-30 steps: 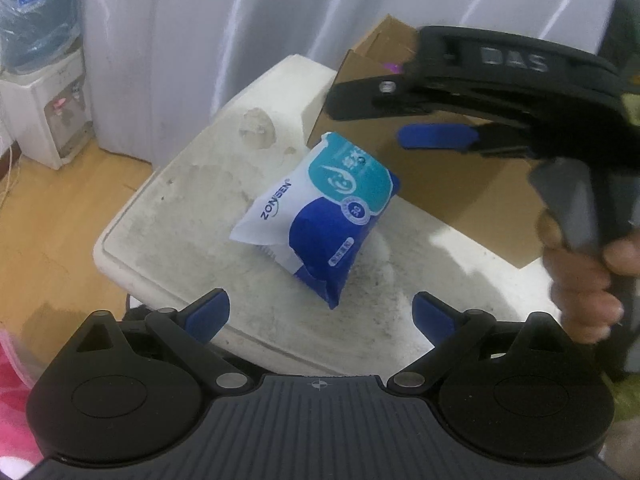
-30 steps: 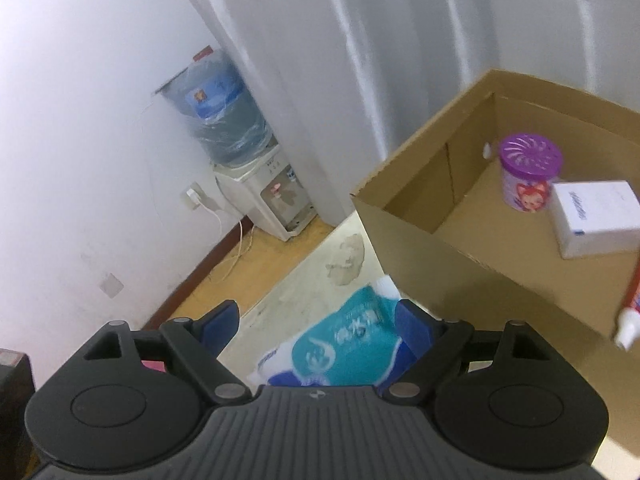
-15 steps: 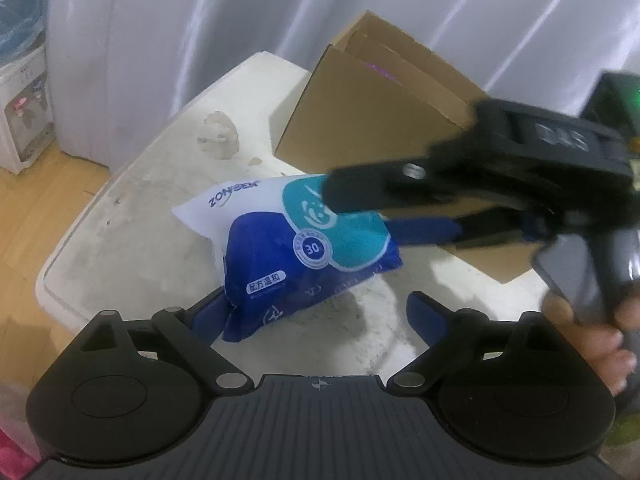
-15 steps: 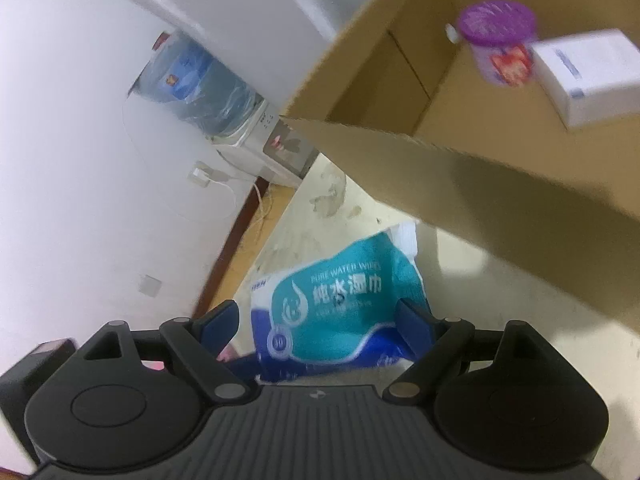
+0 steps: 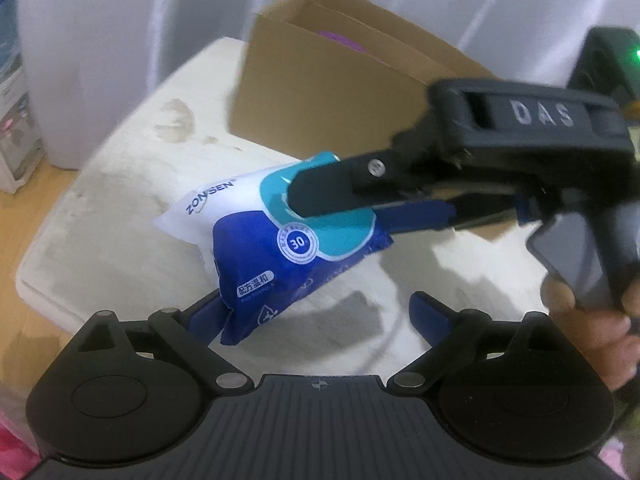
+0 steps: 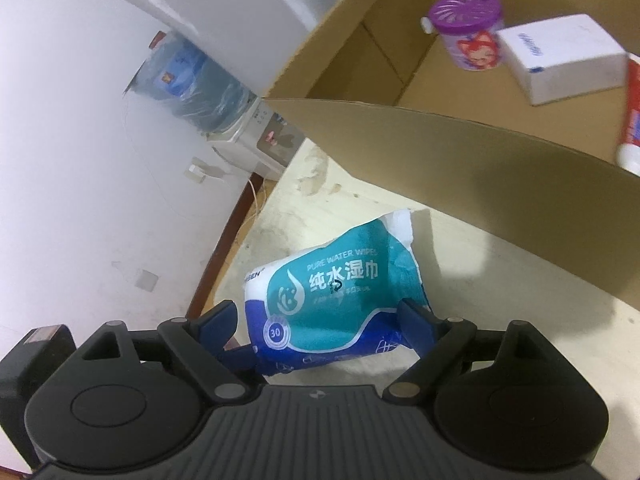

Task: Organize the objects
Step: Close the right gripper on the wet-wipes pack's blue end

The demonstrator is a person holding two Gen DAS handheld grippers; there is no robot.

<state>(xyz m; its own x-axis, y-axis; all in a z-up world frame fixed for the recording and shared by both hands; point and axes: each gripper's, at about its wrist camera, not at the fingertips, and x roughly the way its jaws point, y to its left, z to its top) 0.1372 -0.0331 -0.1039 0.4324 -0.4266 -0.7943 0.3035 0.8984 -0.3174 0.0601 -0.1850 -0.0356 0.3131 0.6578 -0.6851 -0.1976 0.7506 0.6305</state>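
A blue, teal and white wet-wipes pack (image 5: 280, 240) lies on the stained white table (image 5: 120, 184) in front of an open cardboard box (image 5: 320, 92). My right gripper (image 6: 320, 316) is open with its blue fingers on either side of the pack (image 6: 336, 296); it also shows in the left wrist view (image 5: 340, 208), reaching in from the right over the pack. My left gripper (image 5: 316, 312) is open and empty, low over the table, with the pack's lower corner near its left finger. The box (image 6: 480, 160) shows open in the right wrist view.
Inside the box are a purple-lidded jar (image 6: 468, 32), a white carton (image 6: 560, 60) and a red-and-white tube (image 6: 632, 120). A water dispenser (image 6: 208, 92) stands on the wood floor left of the table. White curtains hang behind.
My right gripper has come down from above the box to straddle the wipes pack. The left gripper has moved closer, and the pack has turned and shifted on the table.
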